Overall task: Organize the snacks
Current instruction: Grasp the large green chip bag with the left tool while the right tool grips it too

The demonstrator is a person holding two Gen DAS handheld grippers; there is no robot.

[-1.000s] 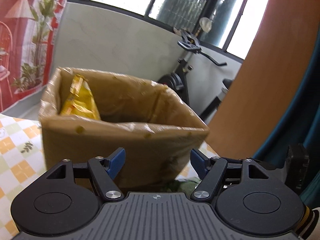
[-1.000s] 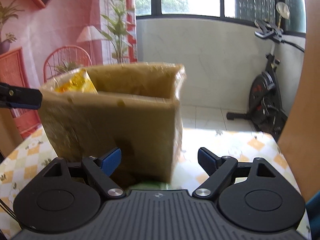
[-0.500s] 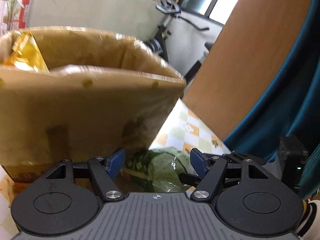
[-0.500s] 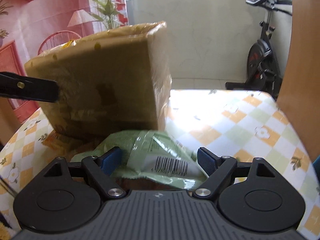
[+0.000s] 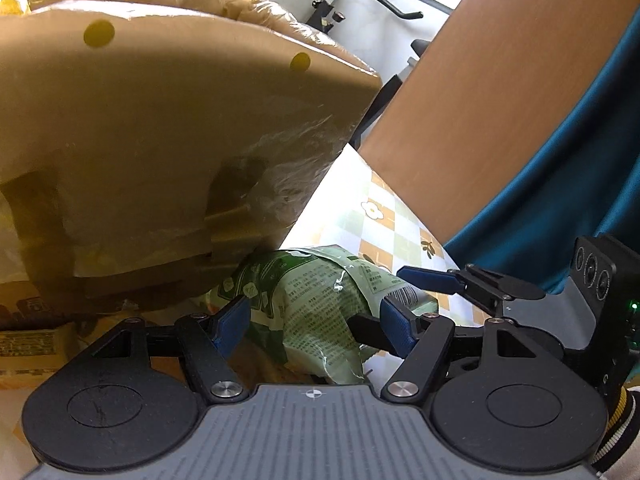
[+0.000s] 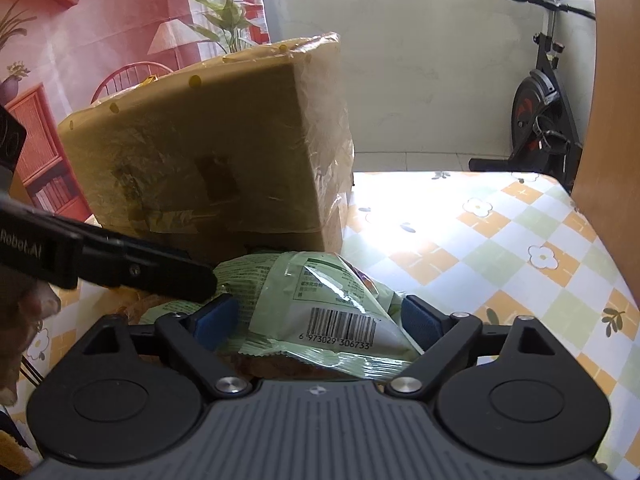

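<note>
A green snack bag (image 5: 316, 308) (image 6: 320, 288) lies on the checkered table (image 6: 500, 240), right in front of a tall cardboard box (image 5: 140, 140) (image 6: 208, 152) wrapped in clear film. My left gripper (image 5: 313, 326) is open, low over the table, with the bag between its blue pads. From the other side, my right gripper (image 6: 318, 320) straddles the bag's barcode end; its jaws are opening and do not squeeze the bag. One of its fingers (image 5: 432, 280) shows in the left wrist view. A left finger (image 6: 152, 268) crosses the right wrist view.
The box blocks the far left half of the table, and a flat carton (image 5: 28, 344) lies at its foot. A wooden panel (image 5: 500, 120) and teal fabric (image 5: 580, 180) stand at the right. An exercise bike (image 6: 536, 120) is beyond the table. A hand (image 6: 24, 320) shows at the left edge.
Both grippers sank and tipped down from the box's rim towards the table. The green bag came into view and now lies between both pairs of fingers. The right jaws widened slightly.
</note>
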